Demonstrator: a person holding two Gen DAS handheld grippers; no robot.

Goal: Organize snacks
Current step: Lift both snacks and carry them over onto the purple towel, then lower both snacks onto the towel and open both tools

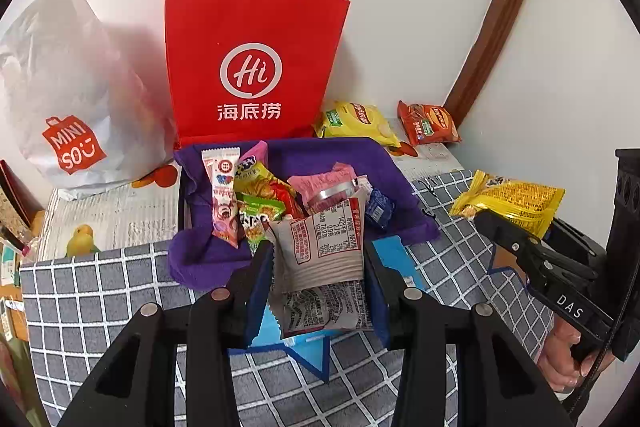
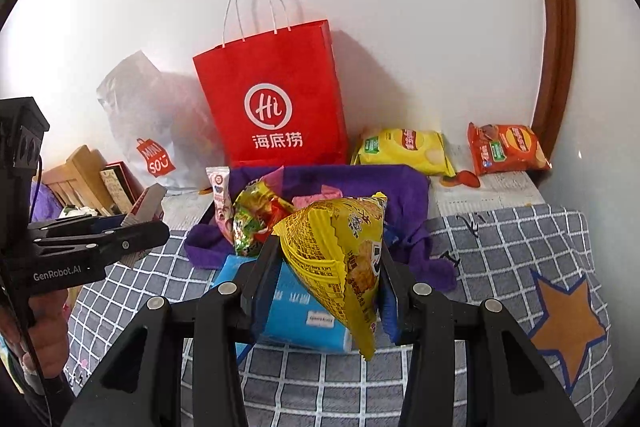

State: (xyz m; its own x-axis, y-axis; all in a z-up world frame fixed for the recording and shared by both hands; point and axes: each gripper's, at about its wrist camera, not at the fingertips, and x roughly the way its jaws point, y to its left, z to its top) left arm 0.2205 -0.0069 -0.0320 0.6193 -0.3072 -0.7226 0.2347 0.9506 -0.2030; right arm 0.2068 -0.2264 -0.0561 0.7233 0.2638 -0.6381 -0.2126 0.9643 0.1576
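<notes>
Checked cloth (image 1: 100,291): each gripper (image 1: 318,267) clamps a snack.

I hold one snack packet (image 1: 320,259) in my left gripper (image 1: 318,267) and another packet (image 2: 344,259) in my right gripper (image 2: 328,267), both above the checked cloth (image 1: 100,291). Just beyond them a towel-lined box (image 1: 392,163) holds a heap of snacks (image 1: 260,199). Behind it a paper bag (image 1: 252,67) stands against the wall, a plastic bag (image 1: 68,95) to its left. Two chip bags (image 2: 404,149) (image 2: 506,149) lie to its right, side by side.
</notes>
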